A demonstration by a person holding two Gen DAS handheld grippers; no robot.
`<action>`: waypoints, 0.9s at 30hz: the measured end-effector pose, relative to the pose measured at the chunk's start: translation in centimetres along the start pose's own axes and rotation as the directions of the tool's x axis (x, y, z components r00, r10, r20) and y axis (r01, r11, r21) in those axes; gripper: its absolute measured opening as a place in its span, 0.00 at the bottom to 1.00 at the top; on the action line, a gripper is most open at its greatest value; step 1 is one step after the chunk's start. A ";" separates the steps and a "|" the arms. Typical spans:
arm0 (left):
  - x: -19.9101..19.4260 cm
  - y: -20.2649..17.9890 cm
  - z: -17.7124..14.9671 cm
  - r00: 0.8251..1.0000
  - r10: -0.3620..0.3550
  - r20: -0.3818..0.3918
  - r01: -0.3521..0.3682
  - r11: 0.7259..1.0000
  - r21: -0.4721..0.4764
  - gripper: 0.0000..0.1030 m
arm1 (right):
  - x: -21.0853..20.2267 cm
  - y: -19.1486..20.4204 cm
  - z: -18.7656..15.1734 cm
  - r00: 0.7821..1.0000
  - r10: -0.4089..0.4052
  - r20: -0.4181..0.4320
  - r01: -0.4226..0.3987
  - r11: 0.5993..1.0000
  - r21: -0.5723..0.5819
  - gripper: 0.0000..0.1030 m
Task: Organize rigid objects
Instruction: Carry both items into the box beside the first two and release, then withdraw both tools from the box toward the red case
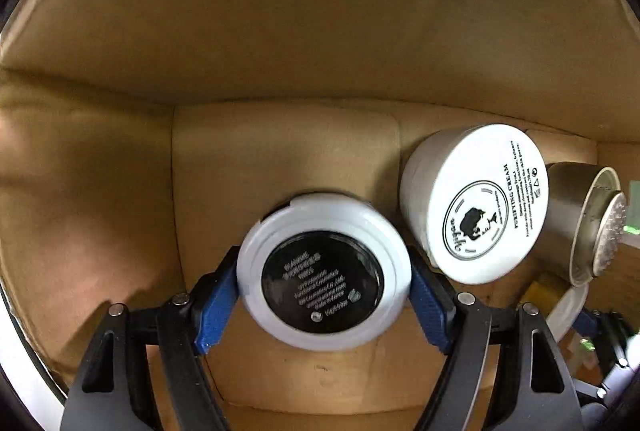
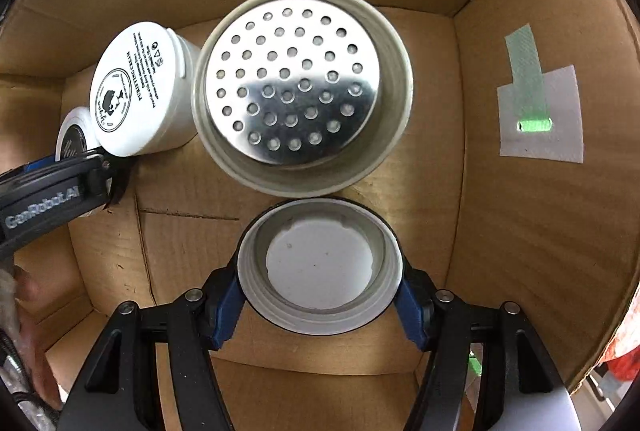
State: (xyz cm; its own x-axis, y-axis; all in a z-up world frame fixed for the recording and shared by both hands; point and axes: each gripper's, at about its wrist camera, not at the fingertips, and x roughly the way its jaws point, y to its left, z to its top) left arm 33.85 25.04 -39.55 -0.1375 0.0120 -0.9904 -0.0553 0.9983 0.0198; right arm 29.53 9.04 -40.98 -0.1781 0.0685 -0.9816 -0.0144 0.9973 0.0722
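My left gripper (image 1: 324, 295) is shut on a round white jar with a black printed base (image 1: 324, 273), held low inside a cardboard box (image 1: 280, 31). A white cream jar (image 1: 476, 203) stands just to its right. Beyond that is a metal cup with a perforated strainer (image 1: 592, 227). My right gripper (image 2: 320, 295) is shut on a white screw lid (image 2: 320, 267), its hollow side facing the camera, just in front of the metal cup (image 2: 300, 87). The cream jar (image 2: 136, 91) and the left gripper's jar (image 2: 72, 139) lie to the left in the right wrist view.
The box walls (image 2: 540, 231) close in on all sides. A white label with green tape (image 2: 540, 111) sticks to the right wall. The left gripper's body (image 2: 48, 199) reaches in from the left. Bare cardboard floor (image 2: 192, 271) lies between the grippers.
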 end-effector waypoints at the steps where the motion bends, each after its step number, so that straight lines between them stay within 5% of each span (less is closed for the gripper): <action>1: -0.1 0.2 -0.2 1.000 -0.011 -0.012 0.011 1.000 -0.007 0.75 | 0.0 0.0 0.1 1.000 0.008 -0.005 -0.008 1.000 0.007 0.66; 4: -0.4 1.7 -0.9 0.999 -0.024 -0.026 0.024 0.999 -0.027 0.88 | 0.0 -0.2 0.2 0.999 0.040 -0.033 -0.039 0.999 0.015 0.69; 14: -4.4 3.7 -7.5 0.997 -0.075 0.029 0.077 0.995 -0.062 1.00 | -3.5 2.5 -1.9 0.996 0.091 0.002 -0.090 0.995 -0.037 1.00; 22: -8.7 4.3 -13.4 0.987 -0.056 0.148 0.066 0.996 -0.064 1.00 | -7.1 3.3 -5.9 0.996 0.067 0.066 -0.062 0.996 -0.066 1.00; 27: -12.7 1.9 -13.0 0.972 -0.075 0.222 0.089 0.995 -0.051 1.00 | -9.6 2.9 -8.2 0.991 0.053 0.126 -0.043 0.996 -0.078 1.00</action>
State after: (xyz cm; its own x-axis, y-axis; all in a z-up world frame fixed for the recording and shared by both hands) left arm 22.66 26.03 -25.14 0.0904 -0.0505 -0.9946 -0.1179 0.9912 -0.0610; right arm 23.15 11.01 -29.90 -0.0533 0.1238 -0.9909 -0.0836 0.9882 0.1280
